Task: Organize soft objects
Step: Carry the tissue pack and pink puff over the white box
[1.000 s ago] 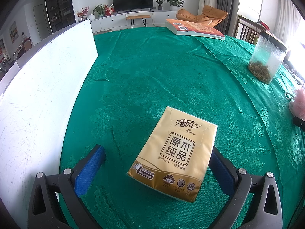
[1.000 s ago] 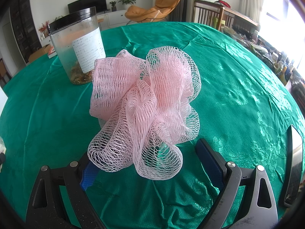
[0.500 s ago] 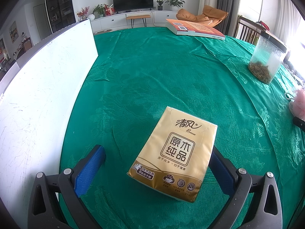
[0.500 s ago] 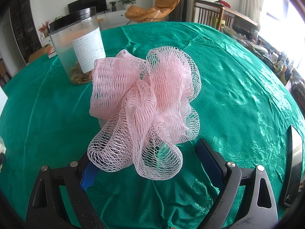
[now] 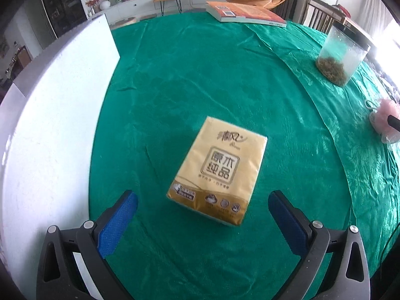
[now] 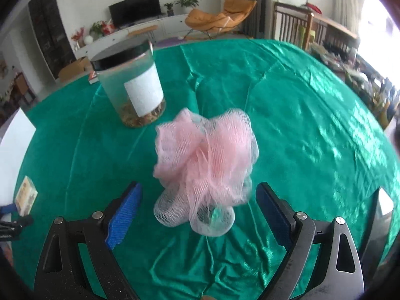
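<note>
Tissue pack [image 5: 217, 175] on tablecloth [image 5: 200, 75], board [image 5: 50, 135] left, jar [image 5: 341, 55] far right

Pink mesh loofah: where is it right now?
In the right wrist view the pink mesh loofah sits on the green tablecloth, just ahead of the open right gripper, nearer than the jar.

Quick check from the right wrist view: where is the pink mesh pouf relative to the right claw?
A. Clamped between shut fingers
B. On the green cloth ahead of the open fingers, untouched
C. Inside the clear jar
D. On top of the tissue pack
B: the pink mesh pouf rests on the green cloth ahead of the right claw, whose blue pads stand wide apart, clear of it.
</note>
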Demonstrator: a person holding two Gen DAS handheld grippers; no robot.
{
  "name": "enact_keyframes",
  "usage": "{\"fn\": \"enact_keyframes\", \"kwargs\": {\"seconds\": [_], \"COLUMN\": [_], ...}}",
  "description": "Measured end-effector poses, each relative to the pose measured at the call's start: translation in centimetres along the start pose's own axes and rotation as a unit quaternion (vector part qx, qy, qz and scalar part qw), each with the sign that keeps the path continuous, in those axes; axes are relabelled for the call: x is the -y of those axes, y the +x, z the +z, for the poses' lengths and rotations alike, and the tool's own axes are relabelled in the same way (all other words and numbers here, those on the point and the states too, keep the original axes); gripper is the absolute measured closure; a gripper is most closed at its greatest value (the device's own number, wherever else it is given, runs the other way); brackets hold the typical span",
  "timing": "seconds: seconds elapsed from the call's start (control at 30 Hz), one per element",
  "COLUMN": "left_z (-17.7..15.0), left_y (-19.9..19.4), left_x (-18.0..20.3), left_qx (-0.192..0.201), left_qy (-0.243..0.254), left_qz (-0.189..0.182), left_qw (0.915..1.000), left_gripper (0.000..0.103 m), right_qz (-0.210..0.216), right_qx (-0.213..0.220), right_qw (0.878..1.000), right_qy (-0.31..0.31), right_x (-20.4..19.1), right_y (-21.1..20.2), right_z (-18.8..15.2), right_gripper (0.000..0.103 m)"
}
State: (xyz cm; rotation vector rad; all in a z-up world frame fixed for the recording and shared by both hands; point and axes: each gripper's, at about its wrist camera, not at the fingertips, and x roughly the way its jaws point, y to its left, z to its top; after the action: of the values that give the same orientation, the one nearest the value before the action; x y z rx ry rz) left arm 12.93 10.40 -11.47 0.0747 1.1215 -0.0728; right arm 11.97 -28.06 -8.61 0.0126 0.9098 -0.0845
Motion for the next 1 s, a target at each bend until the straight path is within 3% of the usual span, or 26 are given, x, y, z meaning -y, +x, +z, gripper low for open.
{"fn": "enact_keyframes", "kwargs": {"seconds": [0.07, 0.1, 0.13, 0.17, 0.2, 0.23, 0.5, 0.7, 0.77, 0.87, 1.0], "left_z": [0.6, 0.8, 0.9, 1.0, 1.1, 1.1, 2.4, 3.5, 3.2, 1.8, -1.5], "left_y": [0.3, 0.4, 0.4, 0.4, 0.2, 0.1, -3.0, -11.2, -14.9, -19.3, -21.9], "left_x": [0.1, 0.1, 0.2, 0.2, 0.2, 0.1, -1.3, -4.2, -6.4, -10.4, -16.9], "left_qx": [-0.011, -0.016, -0.017, -0.013, -0.008, -0.005, 0.054, 0.125, 0.155, 0.187, 0.187], "left_qy": [0.003, 0.005, 0.008, 0.013, 0.017, 0.015, -0.045, -0.089, -0.091, -0.096, -0.124], "left_qz": [0.006, 0.006, 0.007, 0.006, 0.006, -0.007, -0.083, -0.148, -0.14, -0.094, 0.001], "left_qw": [0.9999, 0.9998, 0.9998, 0.9998, 0.9998, 0.9998, 0.9941, 0.977, 0.9736, 0.9731, 0.9746], "left_gripper": [0.0, 0.0, 0.001, 0.009, 0.029, 0.041, 0.044, 0.044, 0.044, 0.044, 0.04], "right_qz": [-0.001, 0.004, -0.002, -0.01, -0.007, 0.002, 0.029, 0.069, 0.098, 0.17, 0.313], "right_qx": [-0.035, -0.056, -0.06, -0.057, -0.051, -0.045, 0.013, 0.092, 0.11, 0.123, 0.101], "right_qw": [0.999, 0.998, 0.998, 0.998, 0.999, 0.998, 0.997, 0.992, 0.989, 0.977, 0.942], "right_qy": [-0.019, -0.015, -0.009, 0.001, 0.018, 0.039, 0.076, 0.045, 0.015, -0.03, -0.074], "right_x": [0.0, 0.5, 1.1, 2.0, 2.9, 3.9, 6.1, 3.0, -0.5, -8.1, -20.4], "right_y": [1.8, 2.9, 3.5, 3.8, 3.9, 3.9, 2.8, -4.4, -7.7, -12.3, -16.7], "right_z": [1.3, 1.7, 2.0, 2.5, 3.1, 3.7, 8.8, 13.6, 14.4, 14.3, 12.2], "right_gripper": [0.013, 0.029, 0.061, 0.076, 0.077, 0.077, 0.077, 0.077, 0.077, 0.077, 0.077]}}
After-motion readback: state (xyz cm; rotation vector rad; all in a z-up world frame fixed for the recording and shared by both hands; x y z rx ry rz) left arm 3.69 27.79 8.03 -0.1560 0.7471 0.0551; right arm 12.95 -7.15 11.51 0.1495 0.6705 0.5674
